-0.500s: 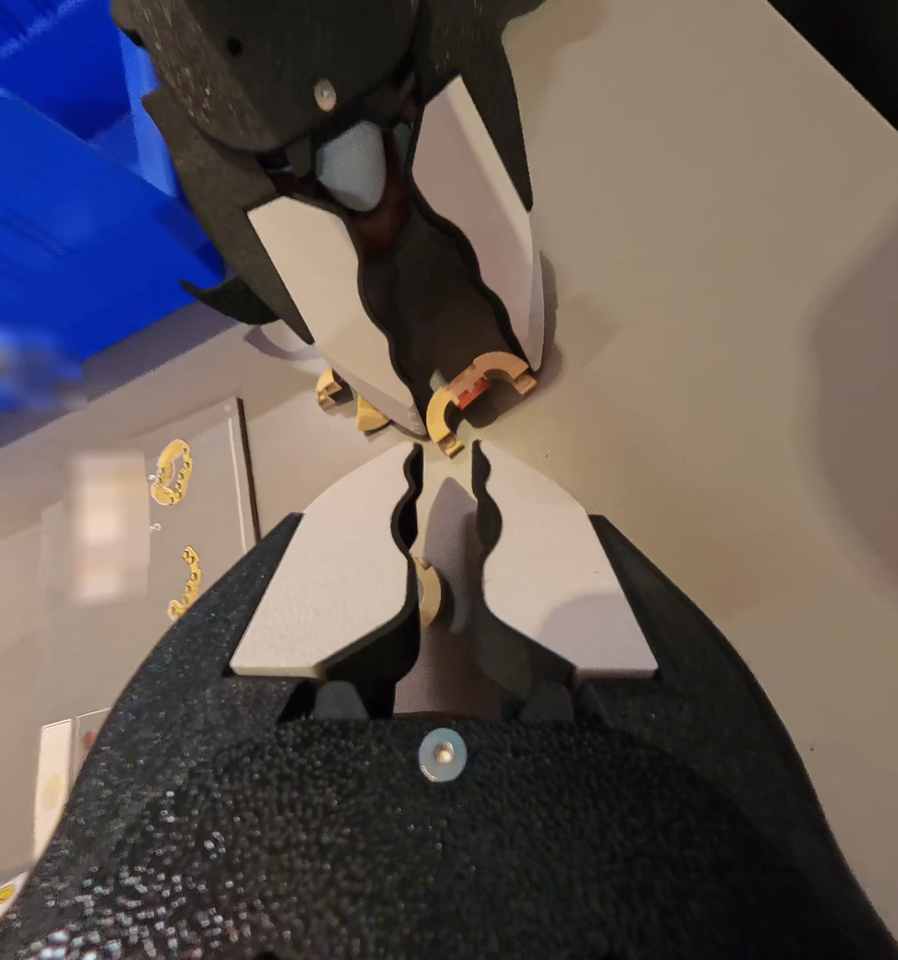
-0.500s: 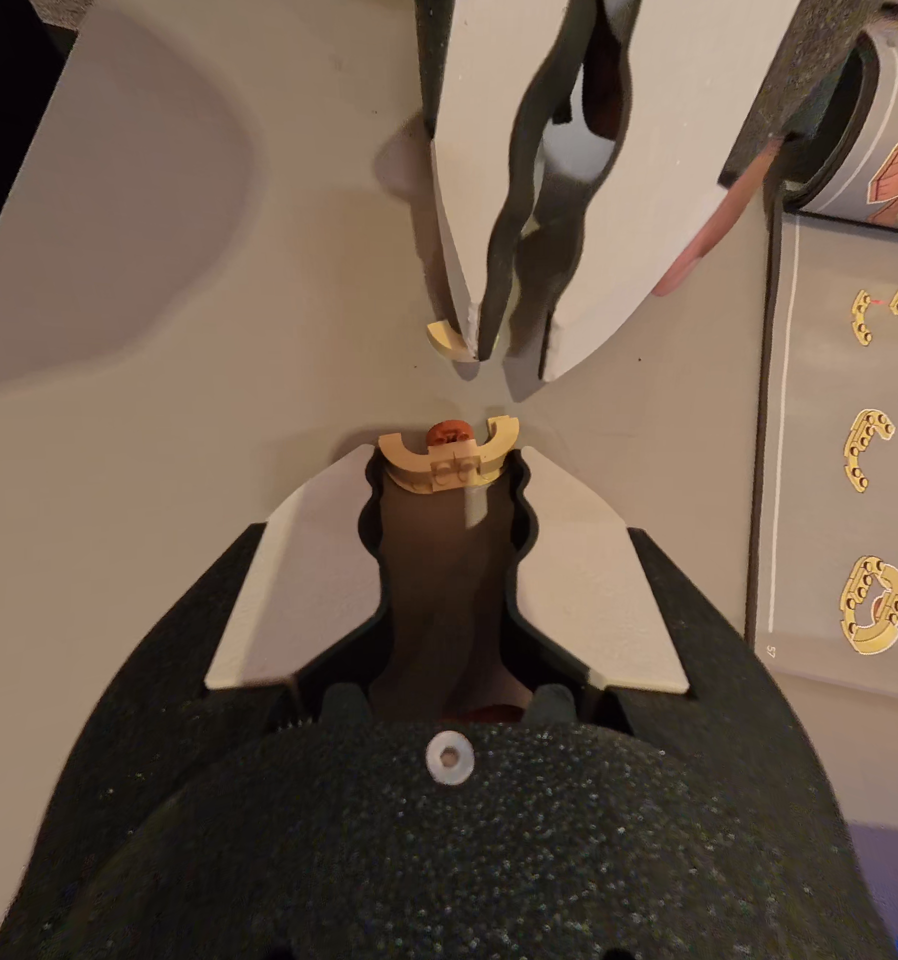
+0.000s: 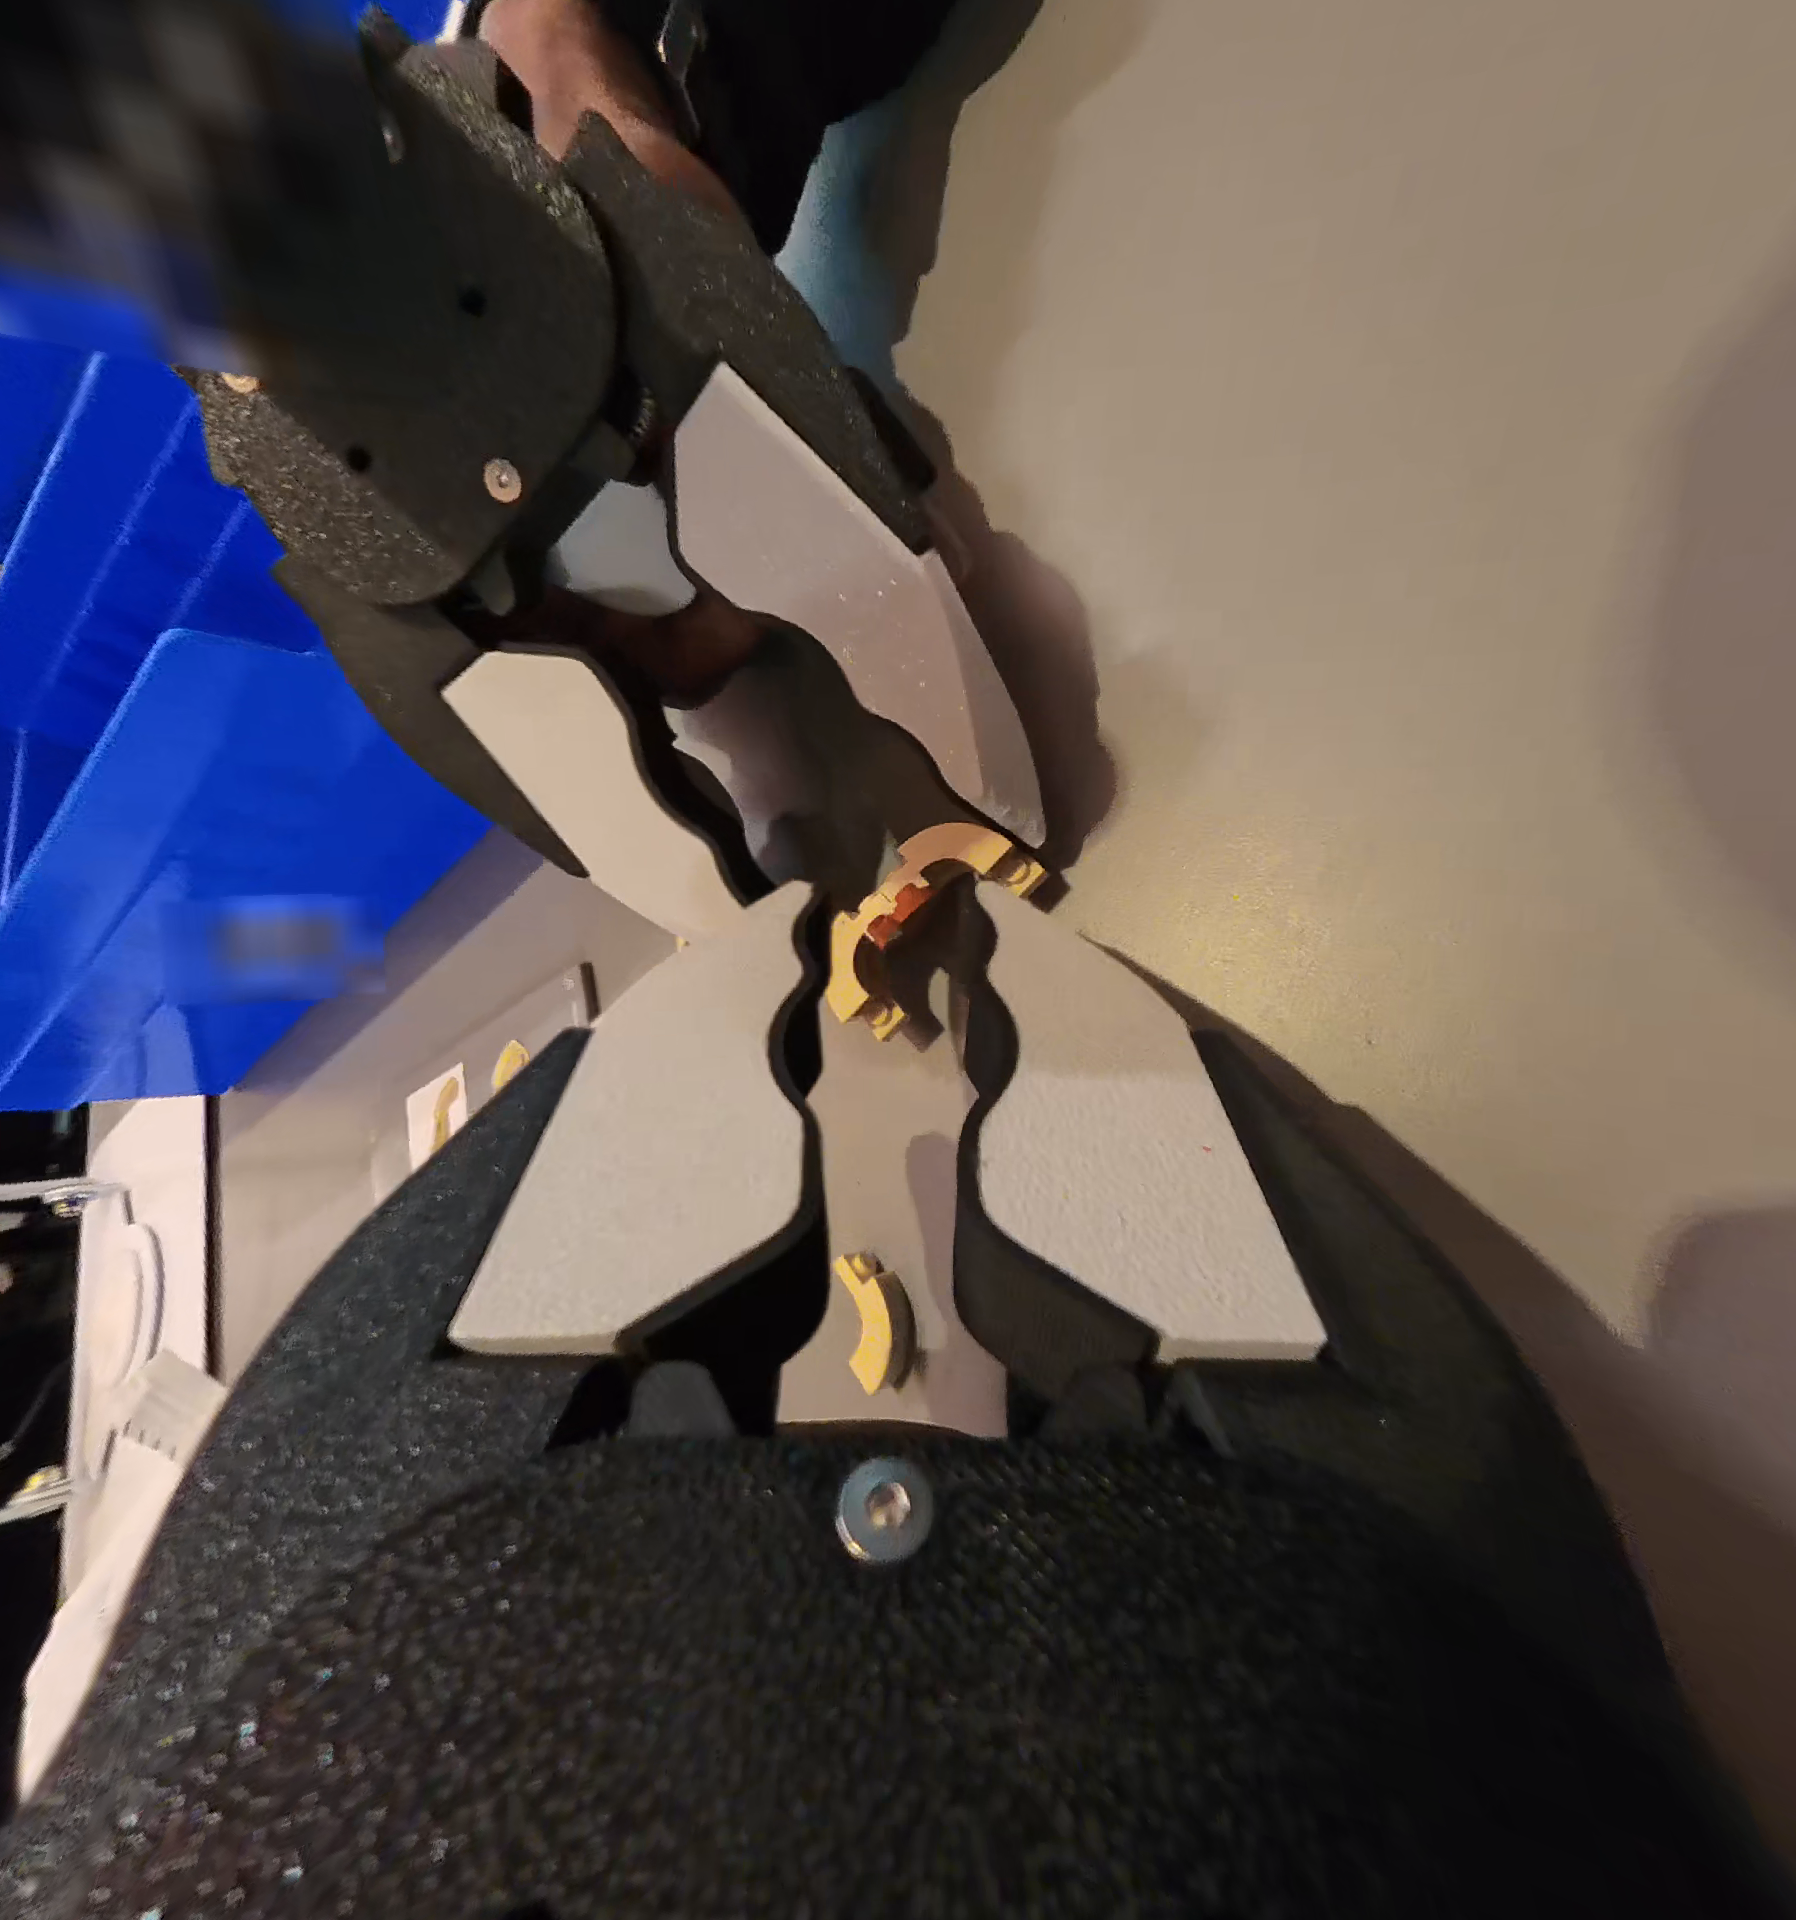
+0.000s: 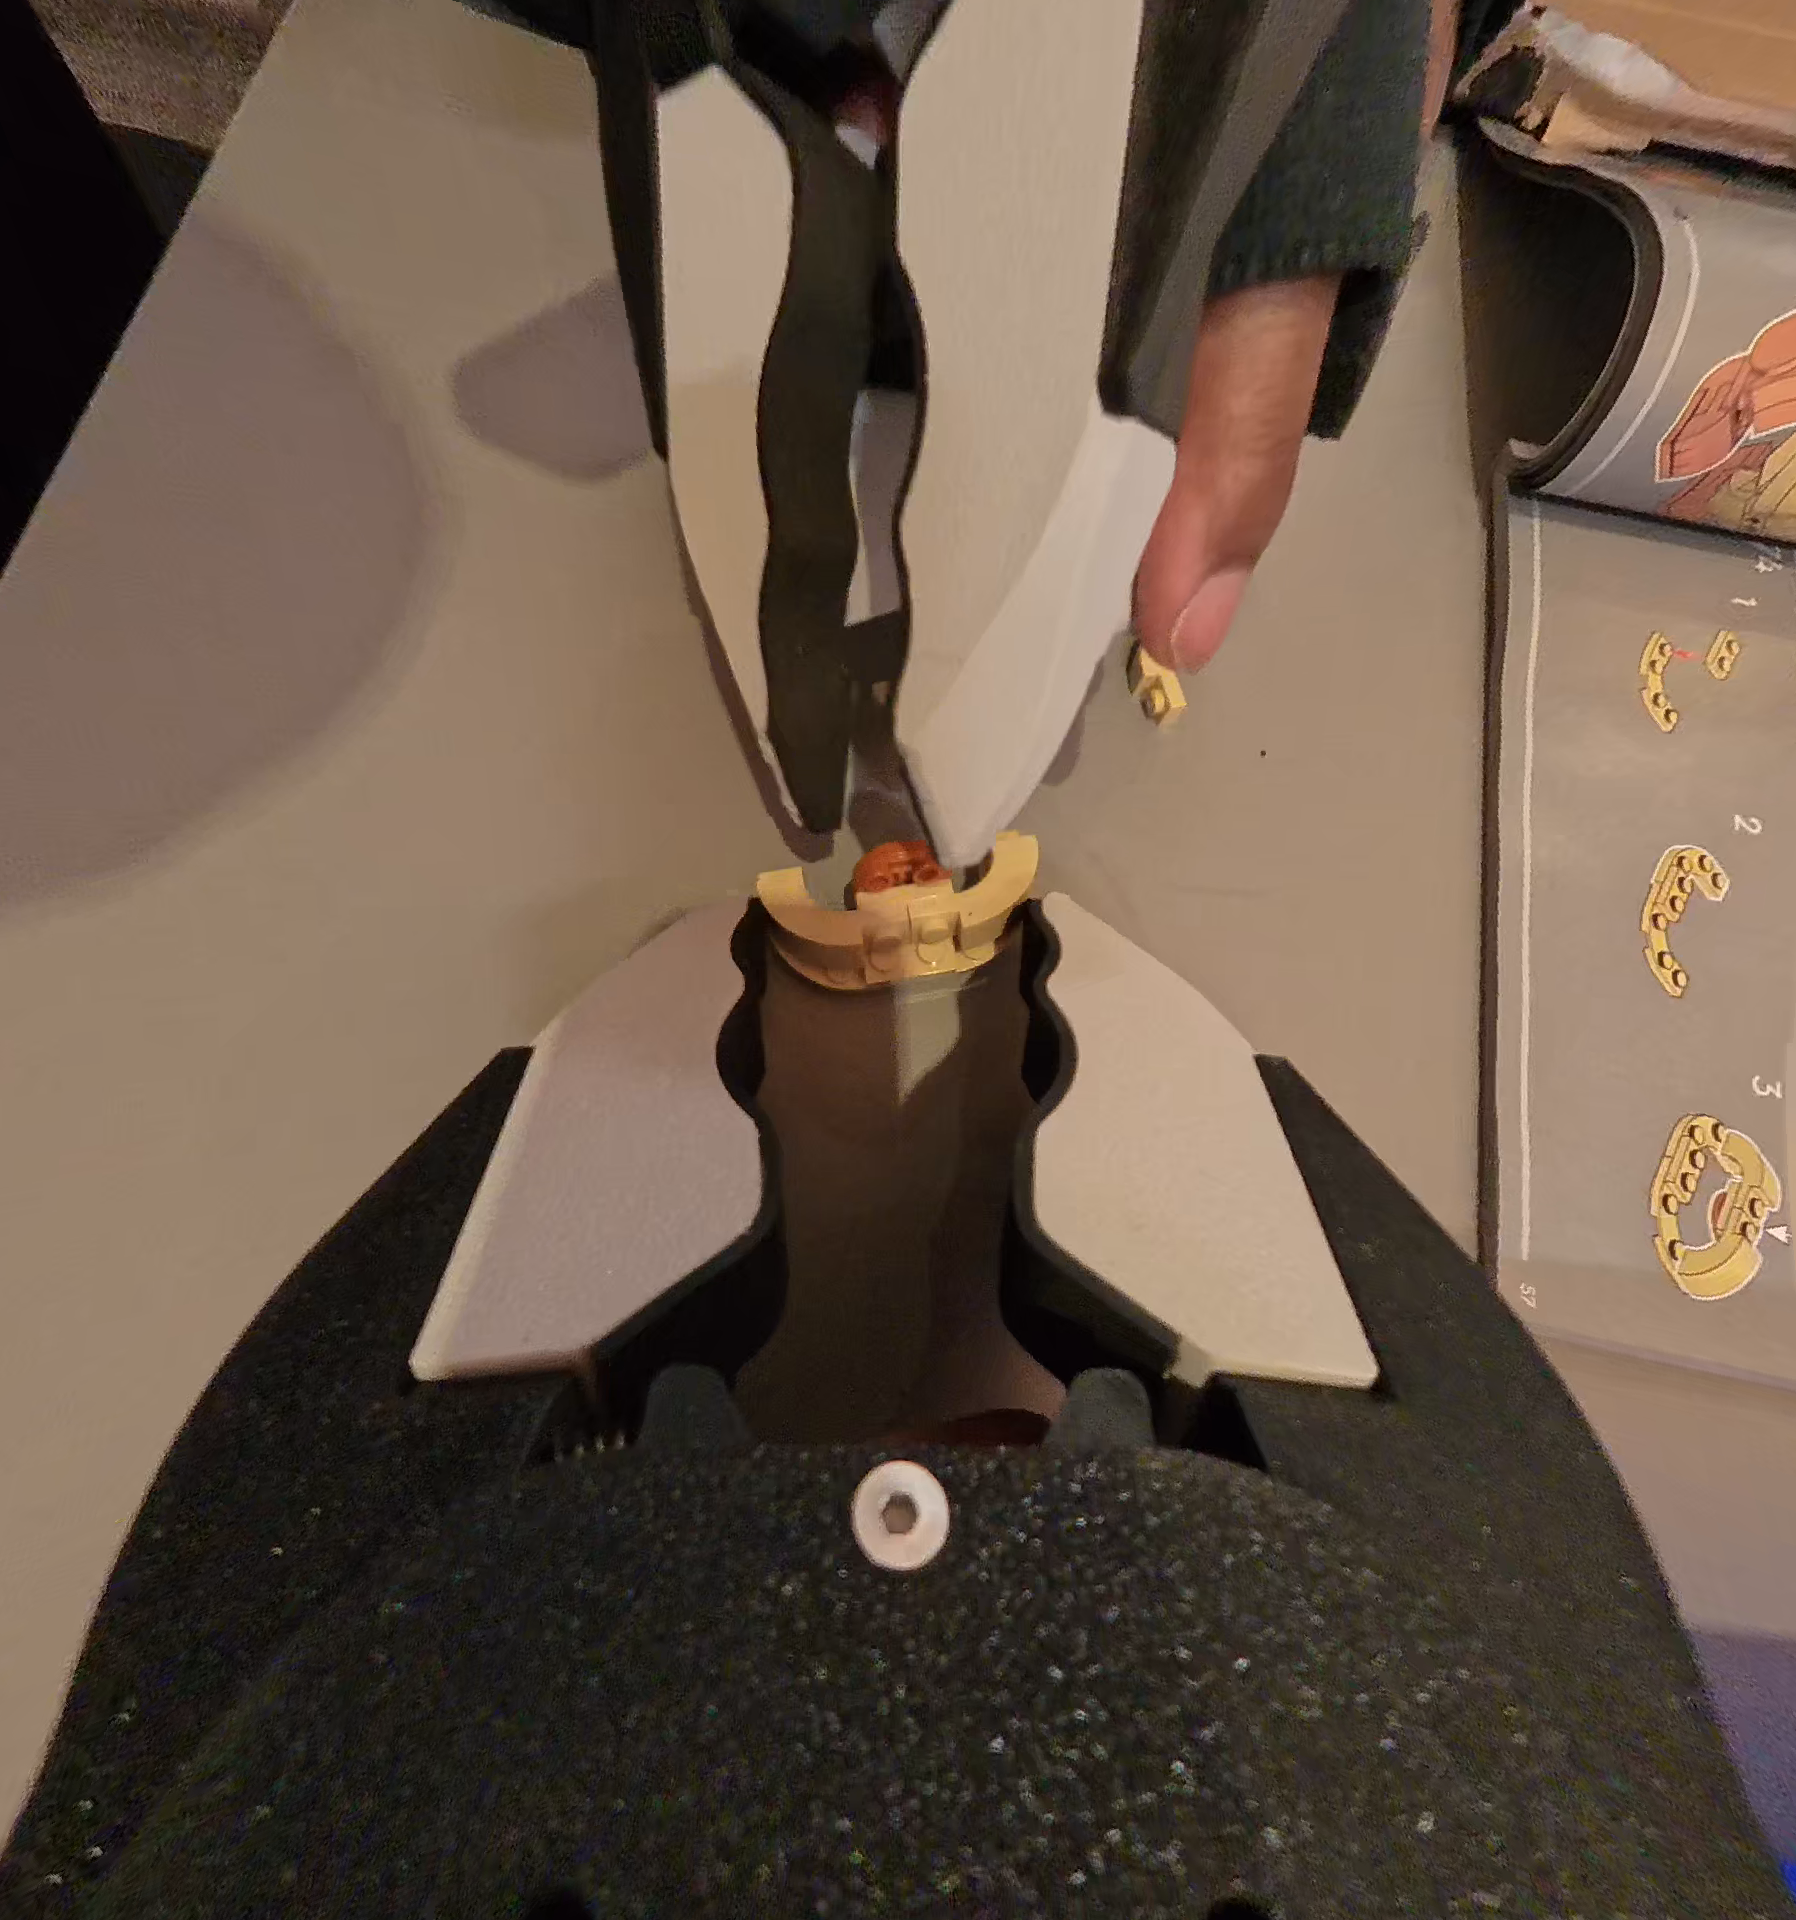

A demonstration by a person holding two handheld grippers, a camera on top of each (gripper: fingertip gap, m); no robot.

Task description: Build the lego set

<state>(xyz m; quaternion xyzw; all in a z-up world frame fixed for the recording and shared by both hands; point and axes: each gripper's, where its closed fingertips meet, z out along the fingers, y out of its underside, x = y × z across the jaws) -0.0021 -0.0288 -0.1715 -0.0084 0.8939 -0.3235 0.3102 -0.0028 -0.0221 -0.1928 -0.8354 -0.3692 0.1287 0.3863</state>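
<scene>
My right gripper point(image 4: 894, 925) is shut on a tan arch-shaped brick assembly point(image 4: 873, 940) and holds it by its two ends just above the pale table point(image 4: 250, 727). A small reddish-brown piece point(image 4: 899, 862) sits in the hollow of the arch. My left gripper point(image 4: 889, 831) comes in from the far side. It is open, and its tips straddle the brown piece without pressing on it. In the left wrist view, my left gripper point(image 3: 894, 914) has one arm of the arch point(image 3: 961, 842) and the brown piece point(image 3: 899, 920) between its tips. The right gripper point(image 3: 894, 862) reaches in from the upper left.
A loose tan curved piece point(image 3: 873, 1325) lies on the table under my left fingers. A person's finger point(image 4: 1206, 561) rests by a small tan piece point(image 4: 1159, 696). An open instruction booklet point(image 4: 1683, 935) lies to the right. Blue bins point(image 3: 146, 727) stand at the left. The grippers are tip to tip, or close to it.
My left gripper has closed in on the arch held by the right gripper, and its jaws have opened wider. Its tips now sit at the brown piece. The right grasp is unchanged.
</scene>
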